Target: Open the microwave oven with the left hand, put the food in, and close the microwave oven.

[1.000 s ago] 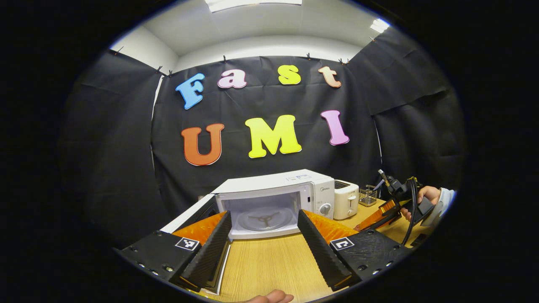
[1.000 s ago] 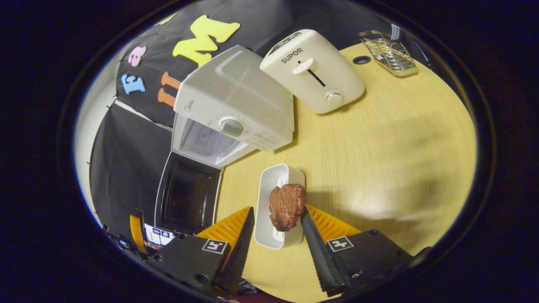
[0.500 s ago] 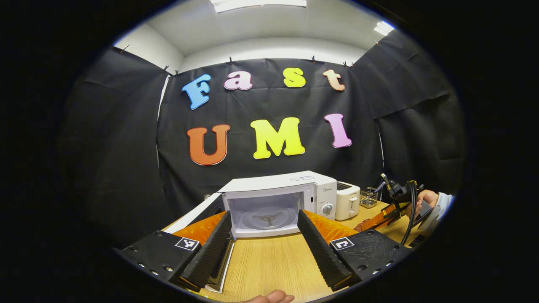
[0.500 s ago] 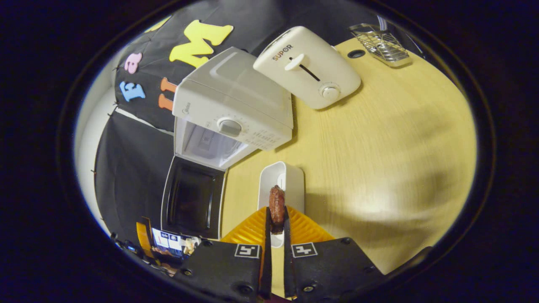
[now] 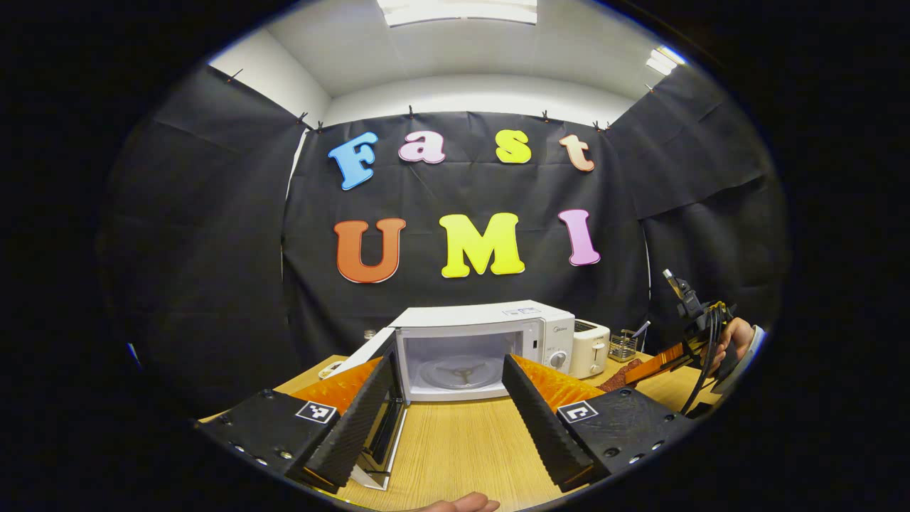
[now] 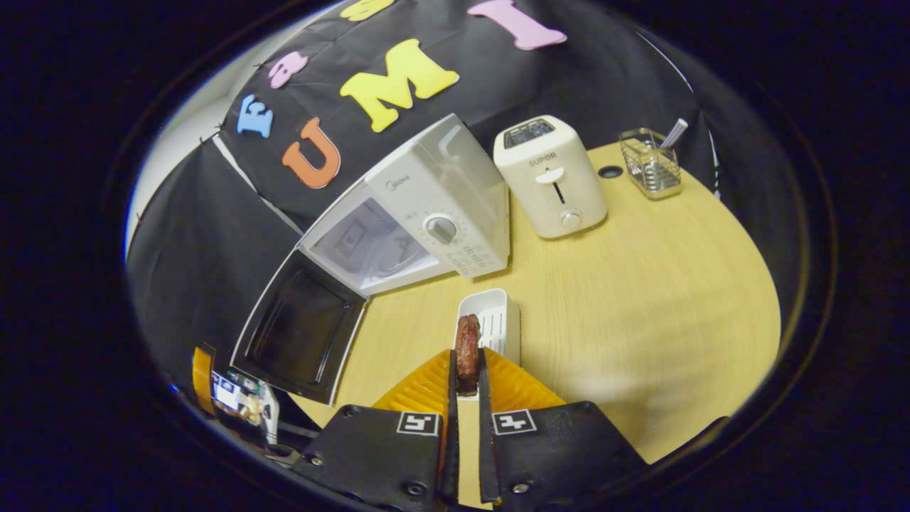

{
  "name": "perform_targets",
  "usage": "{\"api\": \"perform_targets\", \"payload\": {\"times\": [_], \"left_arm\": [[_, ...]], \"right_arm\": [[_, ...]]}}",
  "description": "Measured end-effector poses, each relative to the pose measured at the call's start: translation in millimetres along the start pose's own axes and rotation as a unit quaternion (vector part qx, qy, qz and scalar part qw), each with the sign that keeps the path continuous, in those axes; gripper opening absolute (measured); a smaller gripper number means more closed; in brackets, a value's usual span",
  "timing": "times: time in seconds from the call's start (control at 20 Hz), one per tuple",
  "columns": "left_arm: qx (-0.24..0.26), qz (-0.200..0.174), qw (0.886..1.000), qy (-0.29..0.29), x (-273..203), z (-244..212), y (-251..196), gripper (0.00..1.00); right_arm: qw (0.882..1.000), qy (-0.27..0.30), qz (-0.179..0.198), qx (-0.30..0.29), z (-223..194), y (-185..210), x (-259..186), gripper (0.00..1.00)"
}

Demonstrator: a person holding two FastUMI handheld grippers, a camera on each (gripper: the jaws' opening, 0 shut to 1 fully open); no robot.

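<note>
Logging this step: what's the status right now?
Left tool open, empty. Right tool shut on meat, lifted over white tray. Microwave door open; path looks clear.

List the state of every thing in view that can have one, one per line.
microwave oven: open, cavity empty
microwave door: swung wide open
piece of meat: clamped and lifted above the tray
white tray: empty, on the table
toaster: lever up
right gripper: shut on the meat
left gripper: open, holding nothing
</note>
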State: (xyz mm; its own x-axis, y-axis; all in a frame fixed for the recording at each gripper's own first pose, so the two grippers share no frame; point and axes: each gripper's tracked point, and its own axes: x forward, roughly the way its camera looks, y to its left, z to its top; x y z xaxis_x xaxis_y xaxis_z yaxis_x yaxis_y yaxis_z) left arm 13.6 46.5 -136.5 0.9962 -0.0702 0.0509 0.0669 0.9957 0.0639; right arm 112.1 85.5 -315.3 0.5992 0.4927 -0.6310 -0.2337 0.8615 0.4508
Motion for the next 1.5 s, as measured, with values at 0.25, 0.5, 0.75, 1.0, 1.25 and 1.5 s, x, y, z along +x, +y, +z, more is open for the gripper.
{"api": "perform_targets", "payload": {"times": [0.25, 0.5, 0.75, 1.0, 1.25, 1.5], "left_arm": [[-0.006, 0.016, 1.0, -0.014, -18.3, 0.9, 26.9, 0.97], [-0.02, 0.014, 0.999, -0.023, -35.2, 3.5, 45.3, 0.97], [-0.011, 0.022, 0.999, -0.033, -47.6, 8.5, 63.2, 0.97], [0.006, 0.022, 0.999, -0.031, -50.4, 3.1, 73.1, 0.97], [-0.004, 0.023, 1.0, -0.011, -44.0, -18.9, 86.6, 0.97], [-0.006, 0.035, 0.999, 0.013, -32.2, -33.6, 99.5, 0.97]], "right_arm": [[0.99, -0.076, -0.056, -0.104, -13.6, 48.0, -14.6, 0.14], [0.971, -0.139, -0.063, -0.183, -24.6, 114.2, -1.0, 0.14], [0.959, -0.176, -0.049, -0.216, -32.8, 178.7, 48.4, 0.14], [0.951, -0.211, -0.021, -0.223, -30.0, 233.5, 116.7, 0.14], [0.947, -0.241, -0.044, -0.206, -14.7, 252.1, 185.7, 0.14], [0.943, -0.299, -0.057, -0.138, 28.9, 260.5, 242.2, 0.14]]}}
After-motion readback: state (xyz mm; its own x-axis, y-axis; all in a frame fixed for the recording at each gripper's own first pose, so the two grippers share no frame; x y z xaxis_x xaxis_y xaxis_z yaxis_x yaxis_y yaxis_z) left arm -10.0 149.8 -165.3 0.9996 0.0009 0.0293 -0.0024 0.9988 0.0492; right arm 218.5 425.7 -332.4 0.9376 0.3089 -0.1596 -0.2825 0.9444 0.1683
